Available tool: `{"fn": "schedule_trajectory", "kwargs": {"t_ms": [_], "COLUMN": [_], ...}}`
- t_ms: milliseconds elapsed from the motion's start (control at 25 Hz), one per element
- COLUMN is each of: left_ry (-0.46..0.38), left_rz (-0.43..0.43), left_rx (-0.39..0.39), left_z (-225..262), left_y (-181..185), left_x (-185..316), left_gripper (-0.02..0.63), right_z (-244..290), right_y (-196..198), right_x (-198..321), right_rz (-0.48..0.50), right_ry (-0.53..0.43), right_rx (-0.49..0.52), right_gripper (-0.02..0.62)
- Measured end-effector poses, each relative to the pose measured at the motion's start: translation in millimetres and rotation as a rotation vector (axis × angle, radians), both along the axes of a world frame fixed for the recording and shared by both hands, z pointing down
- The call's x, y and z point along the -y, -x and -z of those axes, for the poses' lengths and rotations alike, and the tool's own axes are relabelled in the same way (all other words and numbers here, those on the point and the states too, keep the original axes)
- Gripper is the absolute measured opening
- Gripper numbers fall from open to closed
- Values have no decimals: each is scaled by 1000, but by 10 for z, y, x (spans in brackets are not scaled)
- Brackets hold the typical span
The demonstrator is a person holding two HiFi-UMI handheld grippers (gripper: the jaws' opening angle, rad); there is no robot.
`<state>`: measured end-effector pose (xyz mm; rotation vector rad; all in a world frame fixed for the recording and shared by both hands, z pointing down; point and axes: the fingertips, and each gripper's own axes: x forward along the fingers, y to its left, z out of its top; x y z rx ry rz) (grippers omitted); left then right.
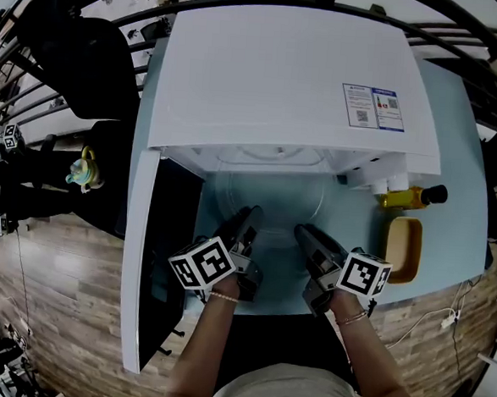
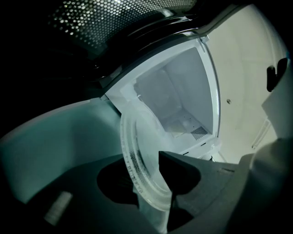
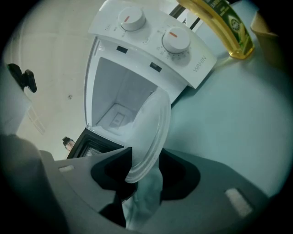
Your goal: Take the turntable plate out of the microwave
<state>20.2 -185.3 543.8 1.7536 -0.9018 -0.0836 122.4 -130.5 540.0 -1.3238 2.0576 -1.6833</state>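
Note:
The clear glass turntable plate (image 1: 270, 197) is level just outside the open mouth of the white microwave (image 1: 283, 68), over the pale blue table (image 1: 457, 132). My left gripper (image 1: 249, 219) is shut on its near left rim, and my right gripper (image 1: 304, 233) is shut on its near right rim. In the left gripper view the plate (image 2: 139, 151) runs edge-on between the jaws of the left gripper (image 2: 153, 196), with the empty cavity (image 2: 178, 91) behind. The right gripper view shows the plate (image 3: 150, 130) pinched by the right gripper (image 3: 139, 183).
The microwave door (image 1: 164, 255) hangs open to the left, beside my left arm. An oil bottle (image 1: 410, 197) and a yellow wooden tray (image 1: 404, 247) lie on the table to the right. Two control knobs (image 3: 176, 40) show above the cavity. A black chair (image 1: 97, 56) stands at the left.

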Motion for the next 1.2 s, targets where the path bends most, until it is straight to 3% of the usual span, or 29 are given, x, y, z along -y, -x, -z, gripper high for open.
{"fn": "schedule_trajectory", "kwargs": {"t_ms": [240, 520, 1200], "left_ry": [3, 2, 12], "left_rz": [0, -18, -52], "left_rx": [1, 1, 18], "left_z": [0, 1, 5], "left_y": [15, 35, 79], "left_x": [-7, -22, -62], "left_gripper": [152, 152, 153], "right_z": [15, 41, 42], "right_y": [-249, -354, -262], "right_x": [331, 661, 901], "right_rz": [-46, -24, 5], "right_ry": [-34, -81, -61], "right_rx": [-22, -39, 85], "right_gripper": [207, 204, 123]}}
